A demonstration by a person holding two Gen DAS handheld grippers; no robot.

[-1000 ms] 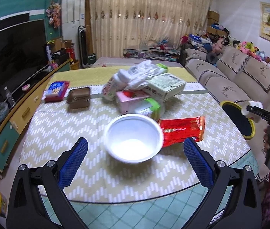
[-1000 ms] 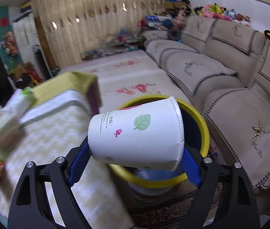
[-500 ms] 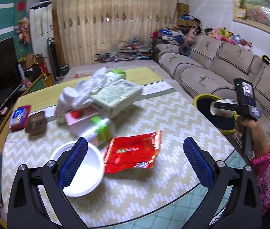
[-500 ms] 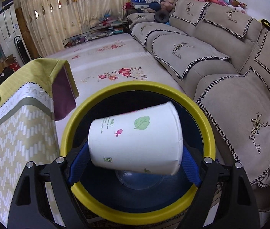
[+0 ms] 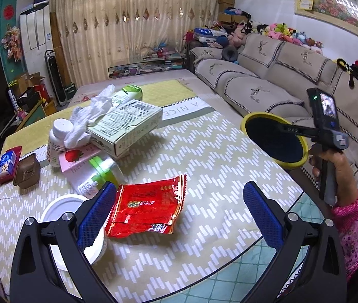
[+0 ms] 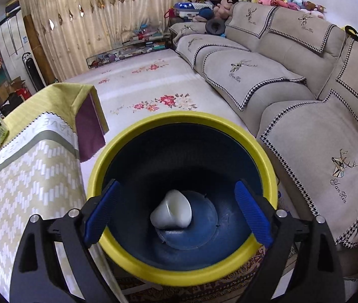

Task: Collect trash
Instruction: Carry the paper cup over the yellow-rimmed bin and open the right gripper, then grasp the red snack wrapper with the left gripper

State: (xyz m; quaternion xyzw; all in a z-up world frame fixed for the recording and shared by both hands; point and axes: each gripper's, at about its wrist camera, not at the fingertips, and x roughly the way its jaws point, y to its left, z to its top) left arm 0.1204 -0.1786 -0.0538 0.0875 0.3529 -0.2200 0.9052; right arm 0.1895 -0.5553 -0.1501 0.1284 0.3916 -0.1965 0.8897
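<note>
The right gripper (image 6: 176,208), jaws opening and now empty, has dropped the paper cup (image 6: 172,213) into the yellow-rimmed bin (image 6: 179,275), apparently resting at its bottom; the left gripper (image 5: 179,214) hangs spread near the red wrapper (image 5: 148,204).

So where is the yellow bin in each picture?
Left wrist view: the yellow bin is at the right, past the table edge, partly behind the right gripper.
Right wrist view: it fills the lower middle, a white cup lying inside.
Shared landmark: the beige sofa beside it.
</note>
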